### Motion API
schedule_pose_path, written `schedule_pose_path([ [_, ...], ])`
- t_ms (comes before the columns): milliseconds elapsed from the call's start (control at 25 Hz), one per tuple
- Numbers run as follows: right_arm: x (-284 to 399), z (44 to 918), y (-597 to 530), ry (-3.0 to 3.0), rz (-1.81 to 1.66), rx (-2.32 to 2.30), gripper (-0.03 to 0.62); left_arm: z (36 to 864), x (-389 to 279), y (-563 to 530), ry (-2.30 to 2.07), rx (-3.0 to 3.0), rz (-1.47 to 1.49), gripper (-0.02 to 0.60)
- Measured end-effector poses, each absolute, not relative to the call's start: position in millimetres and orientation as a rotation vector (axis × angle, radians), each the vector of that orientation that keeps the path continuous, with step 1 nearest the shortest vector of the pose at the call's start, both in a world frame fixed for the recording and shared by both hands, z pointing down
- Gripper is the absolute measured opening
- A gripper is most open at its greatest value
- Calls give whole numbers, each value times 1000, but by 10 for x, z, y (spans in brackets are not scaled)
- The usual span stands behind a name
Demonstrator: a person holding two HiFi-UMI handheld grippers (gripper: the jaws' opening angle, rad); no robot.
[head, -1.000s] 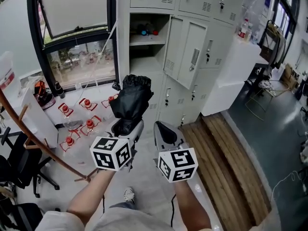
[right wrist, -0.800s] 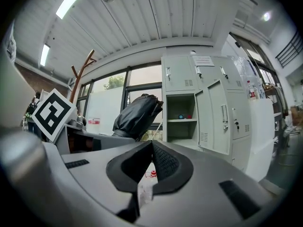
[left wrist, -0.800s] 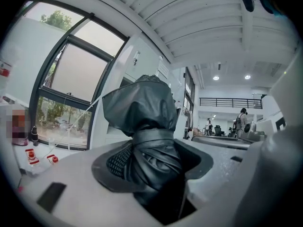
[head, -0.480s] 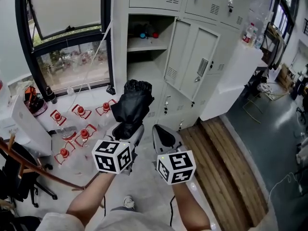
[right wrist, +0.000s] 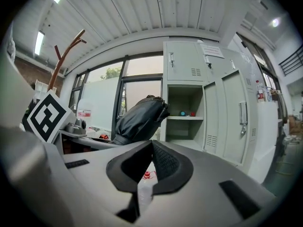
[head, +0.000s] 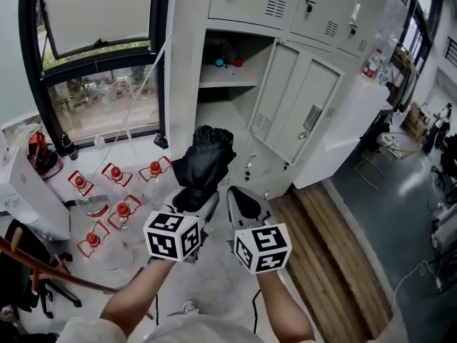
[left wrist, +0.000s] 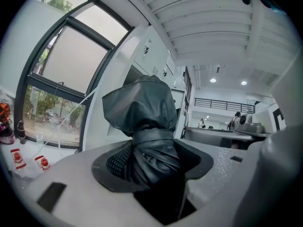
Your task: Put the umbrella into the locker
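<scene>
Room: grey locker bank (head: pixel 285 20) next to a big window (head: pixel 93 63), pale floor. One locker (head: pixel 225 106) is open, with its door (head: pixel 296 106) swung out to the right. A shelf (head: pixel 228 73) up top carries small red and blue bits, and the bay below it looks bare.

Left tongs (head: pixel 194 204) are clamped on the folded black umbrella (head: pixel 203 164) around its strapped waist. Most of it sticks out ahead, well short of the opening. Right tongs (head: pixel 241 204) are closed on nothing, just beside the left.

Risks as I see them:
- The umbrella reaches far past the grip, so its tip can clip the shelf edge or the door if I come in high or off-axis.
- The grip is on soft fabric, so a bump could make it slide or twist in the pads.
- If I release before it rests on the bay floor, it may roll back out.
- There's red-capped clutter (head: pixel 118 191) on the floor left of my path, so I steer clear.
</scene>
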State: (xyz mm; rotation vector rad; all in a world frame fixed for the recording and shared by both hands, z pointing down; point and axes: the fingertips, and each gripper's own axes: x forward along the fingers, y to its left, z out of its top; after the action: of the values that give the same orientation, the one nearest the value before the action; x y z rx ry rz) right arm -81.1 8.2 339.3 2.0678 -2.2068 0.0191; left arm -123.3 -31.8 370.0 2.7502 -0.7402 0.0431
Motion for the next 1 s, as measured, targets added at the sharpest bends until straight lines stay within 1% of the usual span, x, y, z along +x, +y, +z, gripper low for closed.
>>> schedule_pose_path([
  [200, -828, 3379, -60, -2184, 10, 2088, 3, 3722, -1232, -479, -713, 2743, 43, 259],
  [600, -586, 3447, -245, -2173, 15, 2140, 3, 3811, -1054, -718, -708, 2749, 72, 259],
  [1000, -30, 3443, -627, -2261, -11, 2098, 3, 3846, -511, -1075, -792, 2752, 95, 258],
])
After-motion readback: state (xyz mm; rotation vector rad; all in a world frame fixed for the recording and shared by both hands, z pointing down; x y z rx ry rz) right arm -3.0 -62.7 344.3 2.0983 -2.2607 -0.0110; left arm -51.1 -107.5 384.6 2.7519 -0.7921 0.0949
